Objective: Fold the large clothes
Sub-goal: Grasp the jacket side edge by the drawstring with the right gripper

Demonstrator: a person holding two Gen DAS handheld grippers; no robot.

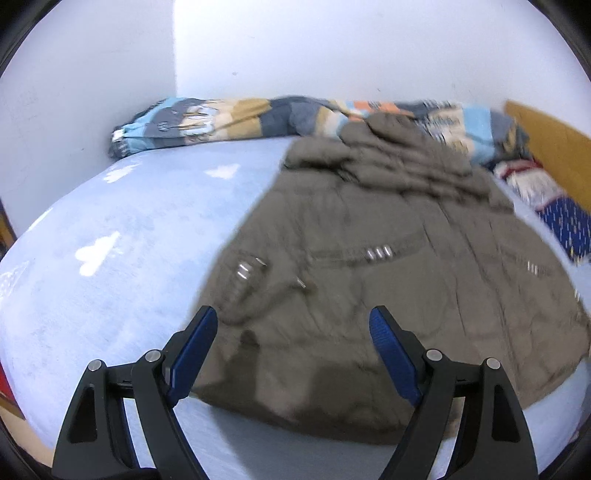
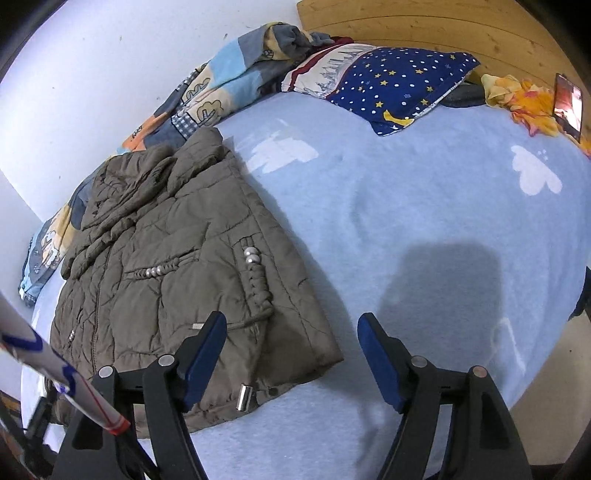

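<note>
Jacket (image 2: 177, 266), olive-brown and quilted, lies spread flat on the bed (image 2: 424, 229), covering the half of the mattress toward the wall, its hem reaching almost to the near edge and its collar bunched at the far side against the patchwork blanket (image 2: 221, 85). Metal beads on the drawcords and a metal cord end near the hem are visible; no brand tag or legible label can be made out on the garment. Bed cover is pale blue with white cloud shapes. Left gripper (image 1: 293, 350) hovers above the hem region of the jacket (image 1: 388, 258), jaws spread wide, blue pads apart, nothing between them; this view is motion-blurred. Right gripper (image 2: 291, 354) sits above the near edge of the bed at the jacket's corner, jaws likewise wide apart and holding nothing, one finger over the fabric and the other over bare cover. Patchwork blanket (image 1: 229, 122) runs along the wall edge of the bed; printed shapes show on it but cannot be read. Dark blue pillow (image 2: 402, 88) with stars, dots and a moon lies at the headboard (image 2: 424, 26) end, beside an orange-yellow cloth (image 2: 524, 99) and a small lit screen (image 2: 569, 107), its content unreadable. White sleeve (image 2: 55, 365) with blue and red markings crosses the lower left of the right wrist view.
</note>
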